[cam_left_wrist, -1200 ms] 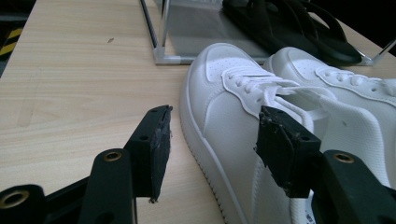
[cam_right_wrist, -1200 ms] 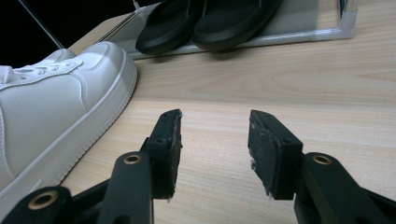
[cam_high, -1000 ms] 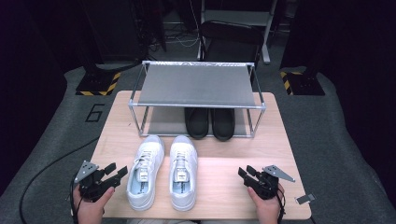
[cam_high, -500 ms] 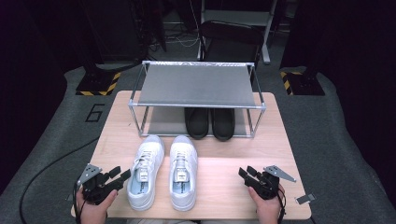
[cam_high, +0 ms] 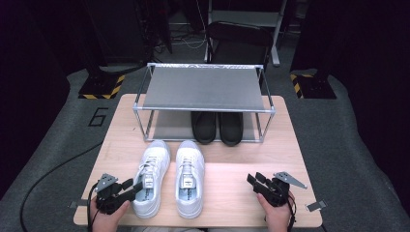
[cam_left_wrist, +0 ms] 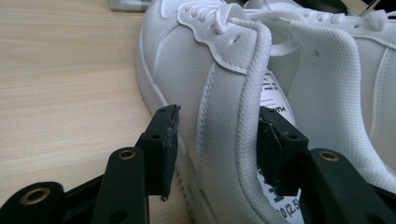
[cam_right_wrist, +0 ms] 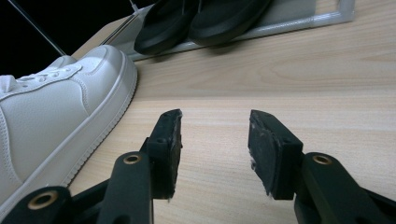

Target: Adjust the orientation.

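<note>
Two white sneakers lay side by side at 6 o'clock on the surface (cam_high: 227, 159). Left tongs (cam_left_wrist: 217, 149) had just been closing astride the left sneaker (cam_high: 151, 178) collar, pads not yet pressing. Right tongs (cam_right_wrist: 215, 149) stood spread, empty.

left white sneaker (cam_high: 150, 183) | upright, laced | table's near edge, beside its mate

Bright, even overhead light on the table (cam_high: 290, 145), dark surroundings (soft, slightly blurry high view).
</note>
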`<state>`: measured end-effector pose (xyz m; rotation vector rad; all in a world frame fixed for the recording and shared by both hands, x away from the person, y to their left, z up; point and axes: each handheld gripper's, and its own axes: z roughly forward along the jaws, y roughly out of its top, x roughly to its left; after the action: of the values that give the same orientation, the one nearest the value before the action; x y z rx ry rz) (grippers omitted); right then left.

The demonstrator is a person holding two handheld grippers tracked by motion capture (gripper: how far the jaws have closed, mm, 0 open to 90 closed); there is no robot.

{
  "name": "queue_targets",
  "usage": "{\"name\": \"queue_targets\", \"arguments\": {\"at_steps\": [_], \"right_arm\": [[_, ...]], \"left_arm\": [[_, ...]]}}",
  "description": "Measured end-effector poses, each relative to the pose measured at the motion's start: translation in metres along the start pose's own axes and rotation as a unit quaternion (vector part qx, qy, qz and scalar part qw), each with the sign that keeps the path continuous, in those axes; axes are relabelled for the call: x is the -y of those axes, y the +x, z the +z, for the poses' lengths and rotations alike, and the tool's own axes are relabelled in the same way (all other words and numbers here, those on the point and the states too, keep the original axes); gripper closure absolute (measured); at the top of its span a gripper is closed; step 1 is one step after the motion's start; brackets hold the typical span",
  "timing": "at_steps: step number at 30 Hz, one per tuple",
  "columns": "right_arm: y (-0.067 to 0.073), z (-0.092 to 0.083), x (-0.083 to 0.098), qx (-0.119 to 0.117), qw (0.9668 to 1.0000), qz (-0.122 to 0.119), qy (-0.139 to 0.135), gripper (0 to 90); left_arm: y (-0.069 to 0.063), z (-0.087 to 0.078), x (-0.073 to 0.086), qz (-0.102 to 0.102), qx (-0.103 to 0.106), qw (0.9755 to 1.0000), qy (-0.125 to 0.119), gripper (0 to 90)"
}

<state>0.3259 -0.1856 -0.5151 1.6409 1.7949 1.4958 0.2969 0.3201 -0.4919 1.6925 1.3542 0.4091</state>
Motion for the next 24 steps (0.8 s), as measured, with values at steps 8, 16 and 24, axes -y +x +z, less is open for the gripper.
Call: {"name": "queue_targets", "arguments": {"at_steps": [8,16,24], "right_arm": [[-0.002,0.001,0.001,-0.005,0.9999,0.011,0.001,53.3],[-0.005,0.003,0.002,-0.008,0.9998,0.016,0.001,53.0],[-0.005,0.002,0.002,-0.008,0.9997,0.023,0.002,52.8]], "left_arm": [[-0.004,0.007,-0.004,0.013,-0.010,0.9996,0.025,54.9],[-0.001,0.010,-0.010,0.000,-0.009,0.9983,0.057,56.4],[-0.004,0.012,-0.013,0.005,-0.016,0.9979,0.063,53.3]]}}
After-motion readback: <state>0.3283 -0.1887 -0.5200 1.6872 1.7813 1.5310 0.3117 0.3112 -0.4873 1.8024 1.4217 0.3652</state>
